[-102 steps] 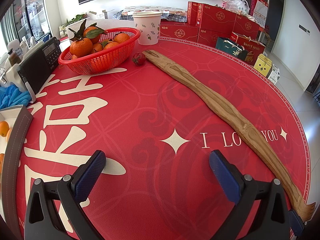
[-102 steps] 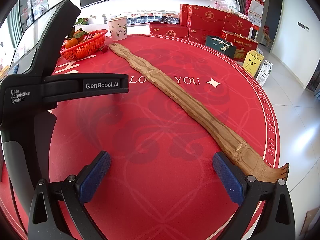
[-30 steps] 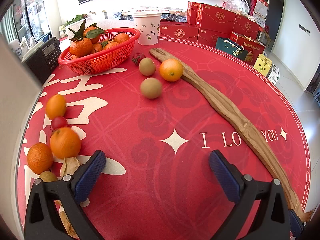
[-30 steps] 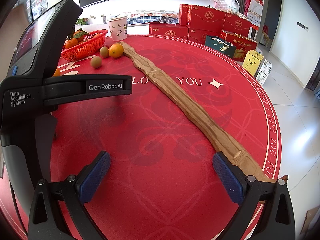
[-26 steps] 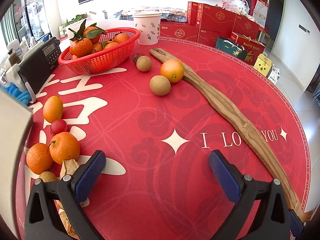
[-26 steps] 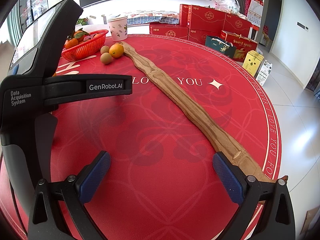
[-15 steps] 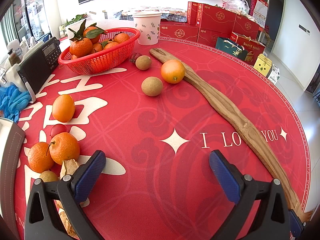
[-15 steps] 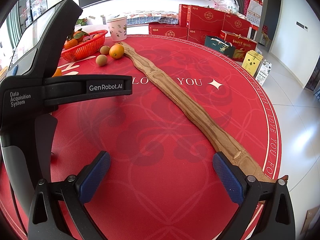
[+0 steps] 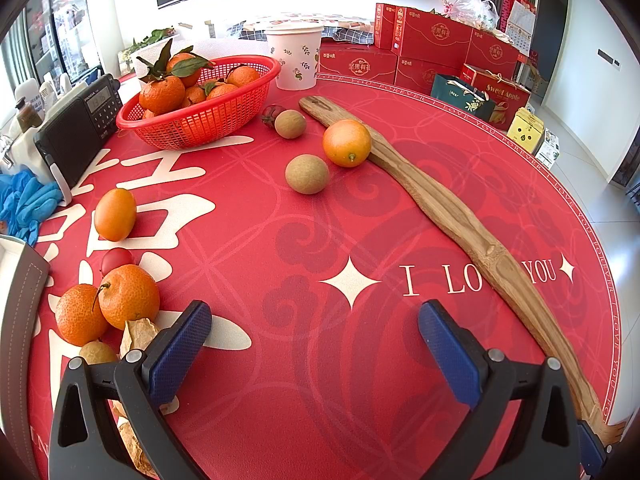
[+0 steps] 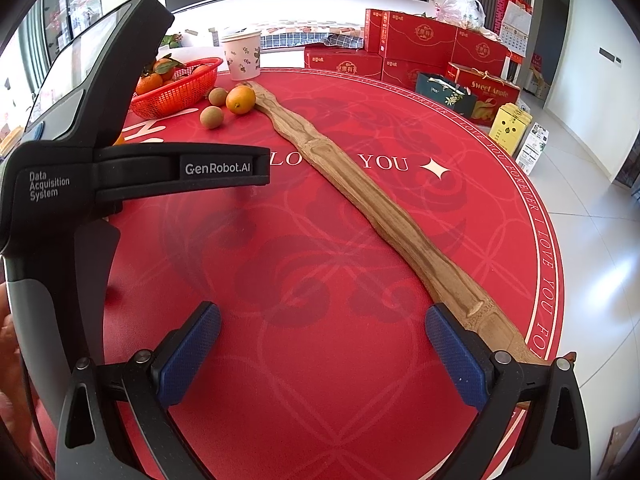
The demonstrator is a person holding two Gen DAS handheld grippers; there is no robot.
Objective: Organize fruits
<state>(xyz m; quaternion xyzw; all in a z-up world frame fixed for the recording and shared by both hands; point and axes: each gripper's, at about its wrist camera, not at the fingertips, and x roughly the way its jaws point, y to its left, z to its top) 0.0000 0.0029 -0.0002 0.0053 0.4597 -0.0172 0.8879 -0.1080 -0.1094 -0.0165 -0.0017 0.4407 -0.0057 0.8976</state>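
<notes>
Both cameras sit low over the red tabletop [image 9: 360,220], each looking forward between its own blue fingers [image 9: 180,352] toward the far wall. The right one stands further right, and both share the red basket [image 10: 176,88] and wooden strip [image 9: 452,216].

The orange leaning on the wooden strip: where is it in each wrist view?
Left wrist: orange, upper centre, against the wooden strip.
Right wrist: orange, upper left, at the strip's far end.
Shared landmark: red basket.

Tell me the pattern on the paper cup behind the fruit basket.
White paper cup with small scattered leaf and flower sprigs; the left wrist view shows it best.
</notes>
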